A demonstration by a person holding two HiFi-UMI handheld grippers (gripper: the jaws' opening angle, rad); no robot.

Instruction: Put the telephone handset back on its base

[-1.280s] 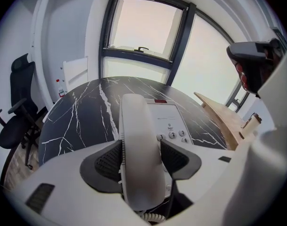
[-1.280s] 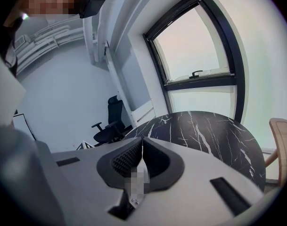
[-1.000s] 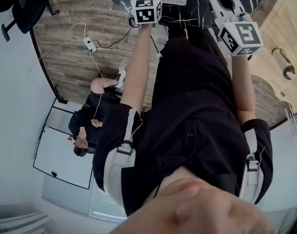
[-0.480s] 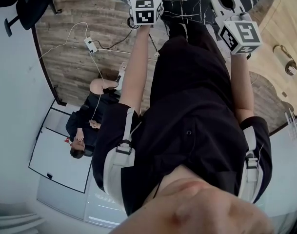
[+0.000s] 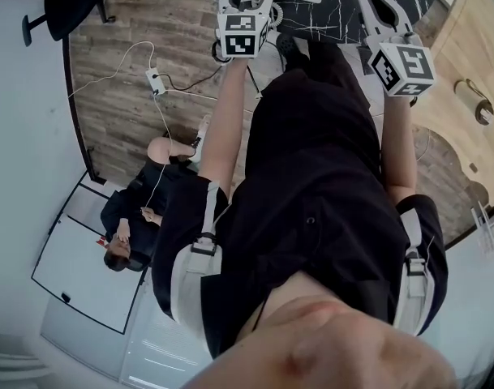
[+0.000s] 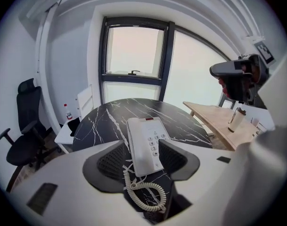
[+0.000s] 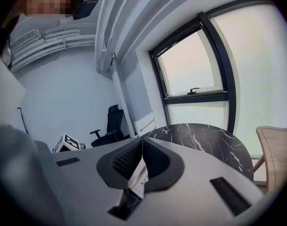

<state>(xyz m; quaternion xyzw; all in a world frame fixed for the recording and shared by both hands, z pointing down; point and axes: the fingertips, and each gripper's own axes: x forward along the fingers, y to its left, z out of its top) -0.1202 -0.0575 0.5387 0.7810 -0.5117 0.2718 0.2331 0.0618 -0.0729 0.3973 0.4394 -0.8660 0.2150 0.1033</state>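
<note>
Lit by diffuse daylight from window [image 6: 134, 55]; overexposed there to near white. Bright and even throughout, with soft, faint shadows only. Mild sheen on dark table [image 6: 105, 117]. Crisp on phone [image 6: 144, 147] at centre; soft on nearest foreground. Strongly fisheye-bent in both gripper views, with black vignette at corners. Evenly exposed in head view, sharp on floor [image 5: 125, 79], blurred along lower edge.
</note>
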